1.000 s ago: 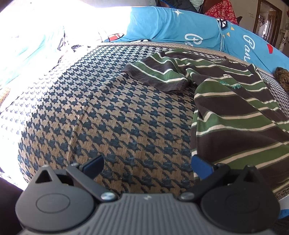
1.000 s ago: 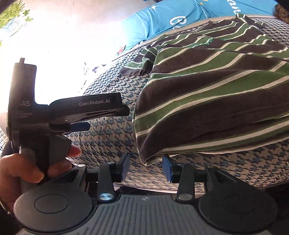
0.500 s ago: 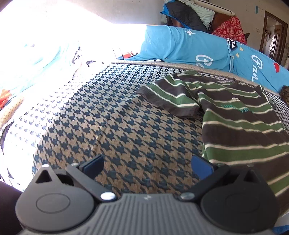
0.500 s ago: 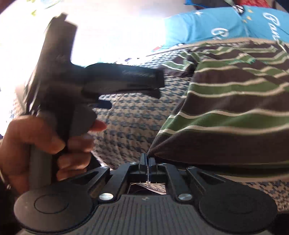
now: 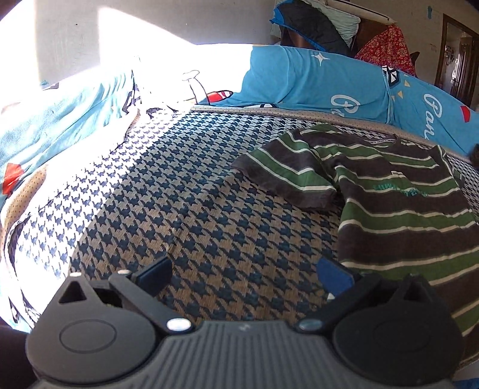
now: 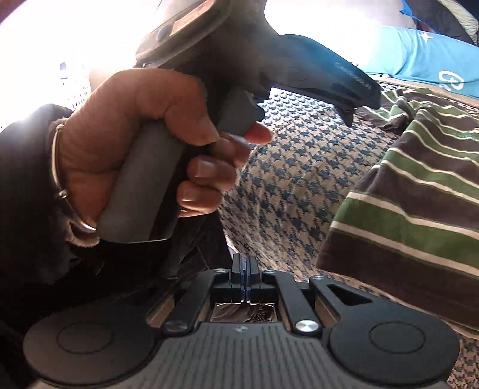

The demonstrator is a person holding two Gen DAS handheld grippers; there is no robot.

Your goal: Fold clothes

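A brown T-shirt with green and white stripes (image 5: 398, 206) lies on a houndstooth bedspread (image 5: 191, 203), folded lengthwise with one sleeve spread to the left. My left gripper (image 5: 244, 273) is open and empty, low over the bedspread, left of the shirt's lower part. My right gripper (image 6: 245, 279) is shut with nothing visible between its fingers, just off the shirt's near left corner (image 6: 413, 227). The person's hand holding the left gripper (image 6: 167, 155) fills the left of the right wrist view.
Blue patterned pillows (image 5: 329, 80) lie along the far edge of the bed. More clothes (image 5: 314, 27) are piled behind them. Bright sunlight washes out the bedding at the left (image 5: 60, 113). A doorway (image 5: 458, 62) is at the far right.
My right gripper went from open at the shirt's near edge to shut, and drew back left. My left gripper rose and pulled away from the shirt, staying open.
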